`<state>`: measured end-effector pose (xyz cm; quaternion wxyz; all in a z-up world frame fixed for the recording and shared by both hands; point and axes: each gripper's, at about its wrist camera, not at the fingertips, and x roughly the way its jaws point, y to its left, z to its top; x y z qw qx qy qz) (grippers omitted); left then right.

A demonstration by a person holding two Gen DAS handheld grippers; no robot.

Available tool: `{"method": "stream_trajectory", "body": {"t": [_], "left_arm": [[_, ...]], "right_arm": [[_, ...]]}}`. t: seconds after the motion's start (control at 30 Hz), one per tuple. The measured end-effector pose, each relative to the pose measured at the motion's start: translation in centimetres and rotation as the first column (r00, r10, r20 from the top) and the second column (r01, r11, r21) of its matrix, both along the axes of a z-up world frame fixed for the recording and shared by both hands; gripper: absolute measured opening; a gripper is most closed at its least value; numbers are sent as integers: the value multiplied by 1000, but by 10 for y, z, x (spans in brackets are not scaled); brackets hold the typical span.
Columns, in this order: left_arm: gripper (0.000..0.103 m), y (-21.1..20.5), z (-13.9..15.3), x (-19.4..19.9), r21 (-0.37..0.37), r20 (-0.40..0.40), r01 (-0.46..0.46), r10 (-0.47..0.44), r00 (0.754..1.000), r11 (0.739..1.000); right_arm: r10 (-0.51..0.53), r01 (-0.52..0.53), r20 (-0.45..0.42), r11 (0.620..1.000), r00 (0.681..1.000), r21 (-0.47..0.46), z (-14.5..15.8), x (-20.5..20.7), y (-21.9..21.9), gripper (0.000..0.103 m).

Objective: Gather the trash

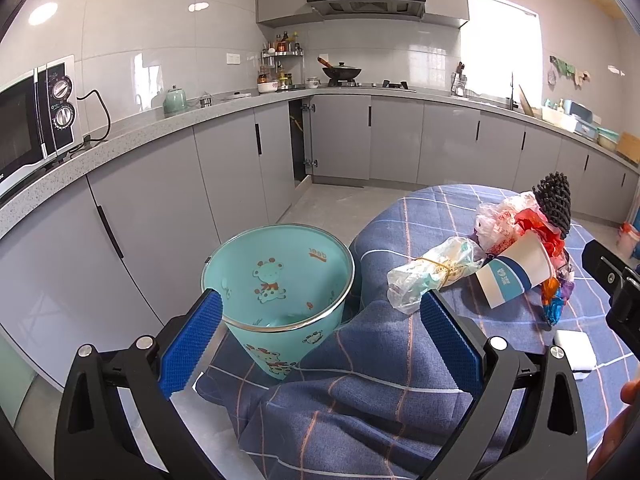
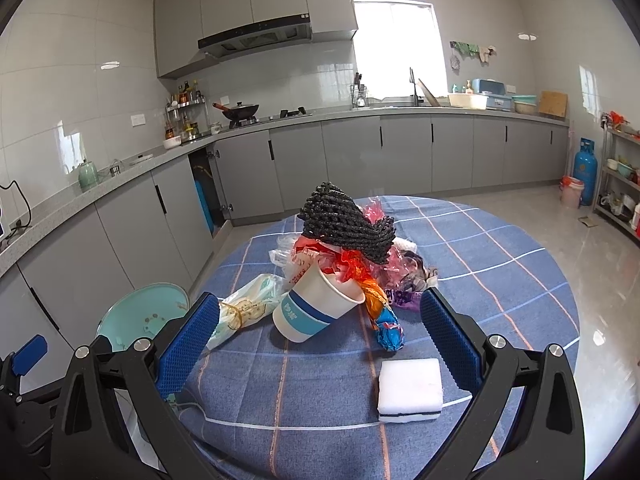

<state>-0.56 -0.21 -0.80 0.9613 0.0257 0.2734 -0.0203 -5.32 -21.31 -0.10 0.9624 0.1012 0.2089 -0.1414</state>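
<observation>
A pile of trash lies on the round table with the blue checked cloth (image 2: 500,264): a white and blue paper cup (image 2: 316,304) on its side, a rolled plastic bag with a rubber band (image 2: 244,310), red and clear plastic bags (image 2: 344,260), a black knobbly foam net (image 2: 344,224) on top, and a shiny blue wrapper (image 2: 390,330). A teal bin with cartoon bears (image 1: 280,280) stands left of the table. My left gripper (image 1: 320,320) hangs open over the bin rim and table edge, holding nothing. My right gripper (image 2: 320,320) is open, just short of the cup (image 1: 512,276).
A white sponge block (image 2: 410,390) lies on the cloth near my right fingers. Grey kitchen cabinets (image 1: 224,184) and a countertop with a microwave (image 1: 36,120) run along the left and back. A blue gas cylinder (image 2: 586,170) stands at the far right.
</observation>
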Motion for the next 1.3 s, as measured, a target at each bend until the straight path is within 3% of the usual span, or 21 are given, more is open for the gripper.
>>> {"method": "stream_trajectory", "body": {"t": [1.3], "left_arm": [[97, 0, -1, -2, 4, 1, 0, 0, 1000, 1000]], "right_arm": [[0, 0, 7, 1000, 1000, 6, 1, -2, 1, 99]]}}
